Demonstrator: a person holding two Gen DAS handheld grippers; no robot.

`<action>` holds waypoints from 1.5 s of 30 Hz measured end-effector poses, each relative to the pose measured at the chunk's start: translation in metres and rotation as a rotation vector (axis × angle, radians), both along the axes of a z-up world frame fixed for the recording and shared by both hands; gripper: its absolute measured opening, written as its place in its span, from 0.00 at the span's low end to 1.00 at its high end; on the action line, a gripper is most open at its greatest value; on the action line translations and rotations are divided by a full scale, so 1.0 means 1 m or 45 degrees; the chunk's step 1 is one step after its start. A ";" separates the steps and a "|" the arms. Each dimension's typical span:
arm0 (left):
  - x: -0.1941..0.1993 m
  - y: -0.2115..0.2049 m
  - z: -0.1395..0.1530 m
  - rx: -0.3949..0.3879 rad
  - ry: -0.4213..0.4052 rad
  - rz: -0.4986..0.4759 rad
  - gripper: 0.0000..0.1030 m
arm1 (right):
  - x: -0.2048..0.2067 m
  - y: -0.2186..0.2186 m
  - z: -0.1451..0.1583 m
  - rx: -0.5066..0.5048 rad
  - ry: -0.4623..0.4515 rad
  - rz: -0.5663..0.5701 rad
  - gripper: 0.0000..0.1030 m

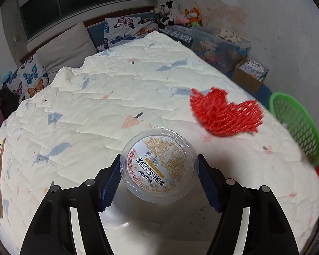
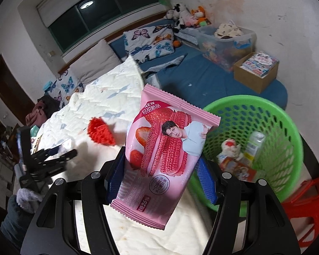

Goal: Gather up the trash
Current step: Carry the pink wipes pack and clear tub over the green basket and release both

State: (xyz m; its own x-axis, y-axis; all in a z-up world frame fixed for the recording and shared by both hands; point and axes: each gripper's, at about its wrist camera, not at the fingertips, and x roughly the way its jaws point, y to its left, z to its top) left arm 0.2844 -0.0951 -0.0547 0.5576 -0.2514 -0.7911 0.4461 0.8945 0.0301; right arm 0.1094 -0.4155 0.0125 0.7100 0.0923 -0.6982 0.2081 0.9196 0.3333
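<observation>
A clear plastic cup (image 1: 157, 165) with a printed lid sits between the blue pads of my left gripper (image 1: 158, 159), and both pads press its sides just above the white quilt (image 1: 95, 106). My right gripper (image 2: 161, 155) is shut on a pink strawberry snack wrapper (image 2: 165, 144), held up beside the green trash basket (image 2: 244, 102). A red foam fruit net (image 1: 225, 114) lies on the quilt near the bed's right edge, also seen as the red net (image 2: 100, 133) in the right wrist view. The left gripper (image 2: 53, 159) shows there too, held by a gloved hand (image 2: 25, 197).
The green basket (image 1: 295, 127) stands off the bed's right edge and holds a bottle (image 2: 255, 144) and several wrappers. A red stool (image 2: 308, 201) is beside it. Pillows (image 1: 66, 48), plush toys (image 1: 174, 14), a clear storage bin (image 1: 221, 46) and a cardboard box (image 1: 251, 74) line the far side.
</observation>
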 end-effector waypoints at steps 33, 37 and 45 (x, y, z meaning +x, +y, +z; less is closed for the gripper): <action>-0.075 -0.171 0.063 -0.117 -0.054 -0.412 0.64 | -0.020 -0.129 -0.035 0.023 0.048 -0.265 0.76; -0.082 -0.199 0.057 -0.103 -0.035 -0.467 0.64 | -0.038 -0.137 -0.028 0.020 0.023 -0.283 0.76; -0.096 -0.258 0.035 -0.044 0.024 -0.560 0.65 | -0.070 -0.149 -0.024 0.031 -0.006 -0.331 0.77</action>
State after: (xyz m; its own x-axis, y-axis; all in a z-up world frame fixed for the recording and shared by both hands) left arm 0.1882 -0.3534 -0.0201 0.3770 -0.4878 -0.7874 0.7848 0.6197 -0.0082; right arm 0.0397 -0.5646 -0.0113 0.7150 -0.0771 -0.6948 0.4352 0.8269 0.3561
